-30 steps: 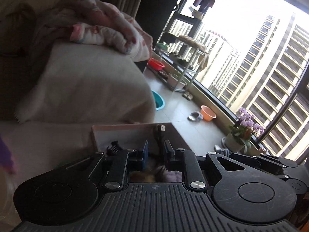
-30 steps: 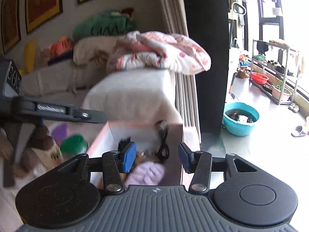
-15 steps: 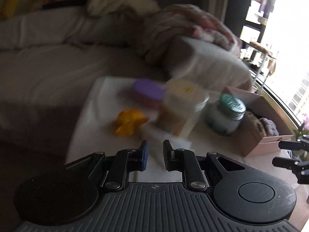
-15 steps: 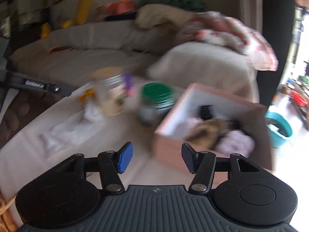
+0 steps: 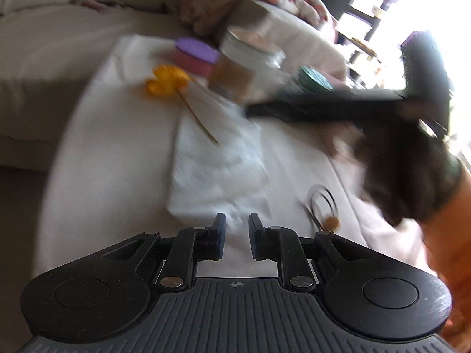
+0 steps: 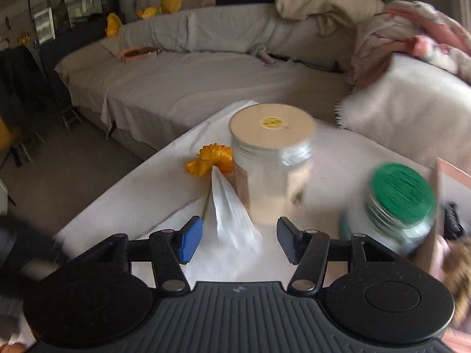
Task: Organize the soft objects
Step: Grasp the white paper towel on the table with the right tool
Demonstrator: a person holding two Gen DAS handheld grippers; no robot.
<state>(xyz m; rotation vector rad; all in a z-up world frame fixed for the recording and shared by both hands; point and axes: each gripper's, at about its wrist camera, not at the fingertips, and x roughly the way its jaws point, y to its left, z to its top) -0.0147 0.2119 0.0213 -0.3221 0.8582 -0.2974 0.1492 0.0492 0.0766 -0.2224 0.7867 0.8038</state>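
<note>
A white tissue [image 5: 215, 158] lies on the white-clothed table [image 5: 117, 147], with an orange flower [image 5: 166, 83] on a thin stem across its far end. My left gripper [image 5: 237, 236] hovers at the tissue's near edge, jaws a narrow gap apart and empty. My right gripper [image 6: 238, 239] is open and empty above the tissue [image 6: 232, 220], facing the flower [image 6: 212, 160]. The right gripper's body shows as a dark blurred bar in the left wrist view [image 5: 338, 106]. A black hair tie [image 5: 321, 203] lies to the right.
A large clear jar with a tan lid [image 6: 270, 161] and a smaller green-lidded jar [image 6: 394, 206] stand behind the tissue. A purple-and-pink round container [image 5: 194, 56] sits far back. A pink box [image 6: 450, 182] is at right. A grey sofa [image 6: 206, 67] lies beyond.
Both grippers swung away from the pink box toward the table's middle and came down over the tissue. The views are still blurred from motion.
</note>
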